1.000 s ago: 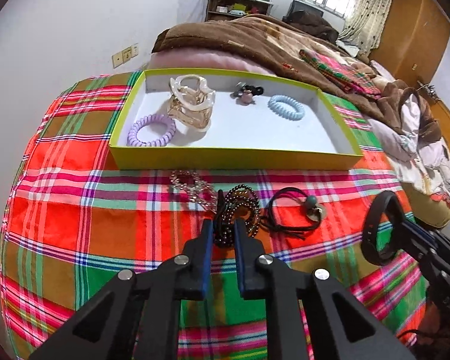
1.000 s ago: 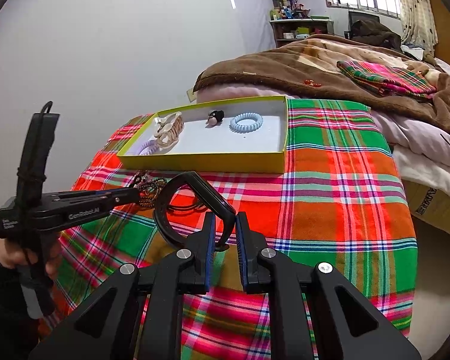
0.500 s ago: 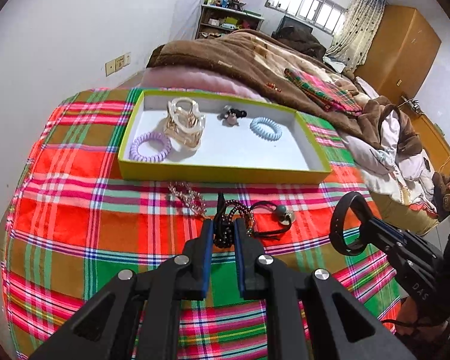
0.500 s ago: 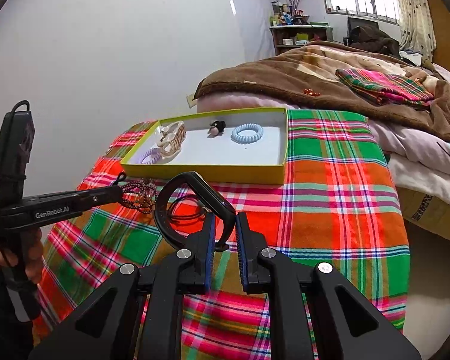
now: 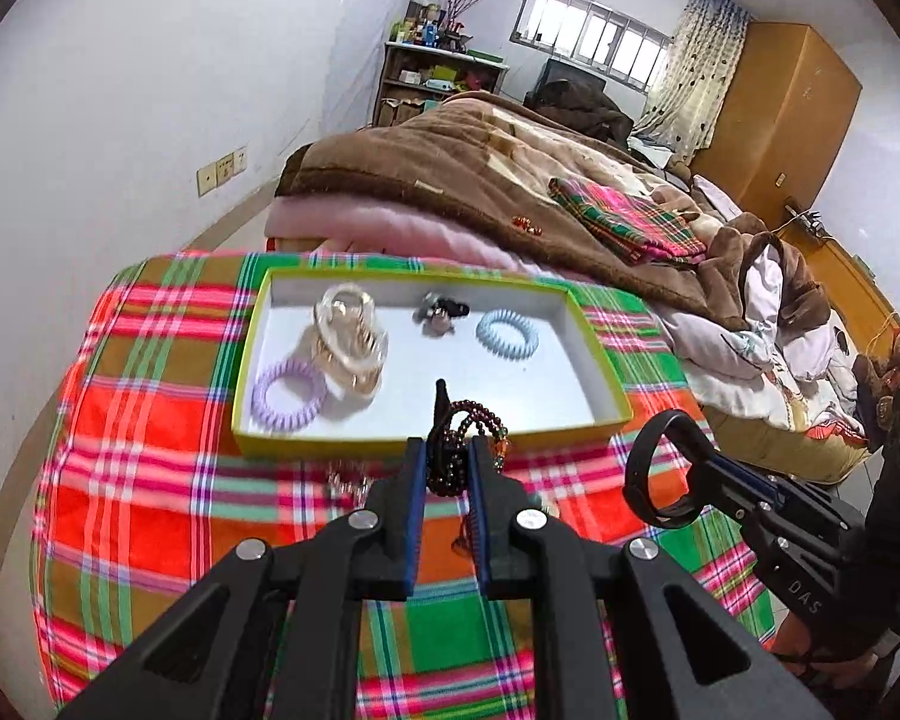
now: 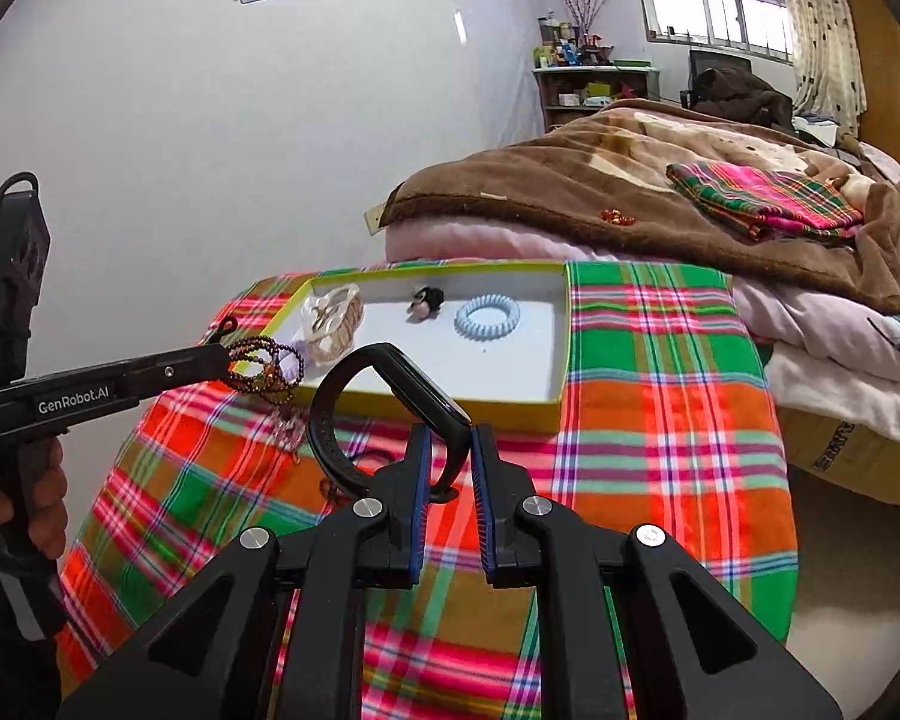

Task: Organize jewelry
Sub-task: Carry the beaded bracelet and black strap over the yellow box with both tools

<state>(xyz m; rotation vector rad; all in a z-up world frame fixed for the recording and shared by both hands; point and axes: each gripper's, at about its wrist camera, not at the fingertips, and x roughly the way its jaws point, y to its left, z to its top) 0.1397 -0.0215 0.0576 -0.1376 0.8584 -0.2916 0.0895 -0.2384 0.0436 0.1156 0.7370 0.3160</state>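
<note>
The dark beaded bracelet (image 5: 459, 441), a second ago lying on the plaid tablecloth (image 5: 150, 480), now hangs clear of it, pinched in the left tongs (image 5: 445, 474) before the yellow-rimmed tray (image 5: 594, 354). The right tongs (image 6: 450, 468) clamp a black wristband (image 6: 354, 414), also raised. Both look ready to go into the tray.

1. A table with a bright checked cloth (image 5: 150, 420) fills the bottom of the left wrist view.
2. A yellow-green box (image 5: 426, 443) sits on it in the middle.
3. A blurry chain (image 5: 348, 483) lies just below the box.
</note>
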